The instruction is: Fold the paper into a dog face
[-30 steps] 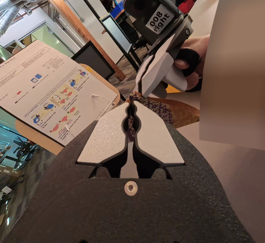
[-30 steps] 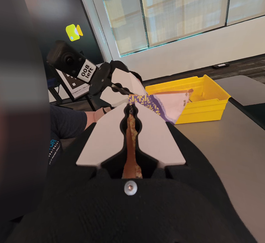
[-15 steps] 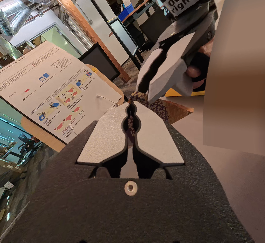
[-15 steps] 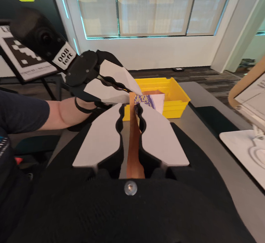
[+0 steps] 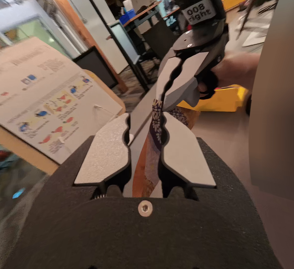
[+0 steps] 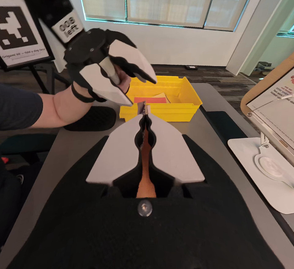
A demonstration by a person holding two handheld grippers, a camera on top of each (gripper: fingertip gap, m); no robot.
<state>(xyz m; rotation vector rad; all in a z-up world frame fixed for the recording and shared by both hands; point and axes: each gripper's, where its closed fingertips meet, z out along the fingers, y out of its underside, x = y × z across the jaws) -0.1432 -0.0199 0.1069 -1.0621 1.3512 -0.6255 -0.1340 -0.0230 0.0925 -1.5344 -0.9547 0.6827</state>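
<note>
A folded paper, purple-patterned on one side and orange-brown on the other [image 5: 155,127], hangs edge-on in the air above the grey table [image 5: 222,134]. My right gripper [image 6: 145,115] is shut on it; a small tip of paper [image 6: 144,108] sticks out past the fingertips. In the left wrist view the right gripper [image 5: 163,100] pinches the paper's top from above. My left gripper [image 5: 146,115] is open, with the paper loose between its fingers, close to the right-hand one. In the right wrist view the left gripper [image 6: 143,92] is open just above and left of the paper.
A yellow bin [image 6: 159,115] with several coloured sheets stands on the table behind the paper, also in the left wrist view [image 5: 219,102]. An instruction board [image 5: 47,94] on a white stand base [image 6: 254,166] is to the right. A black pad [image 6: 92,118] lies under the person's arm. The grippers are tip to tip, or close to it.
My left gripper has opened and let go of the paper. My right gripper still holds it and has turned toward the yellow bin, above the table.
</note>
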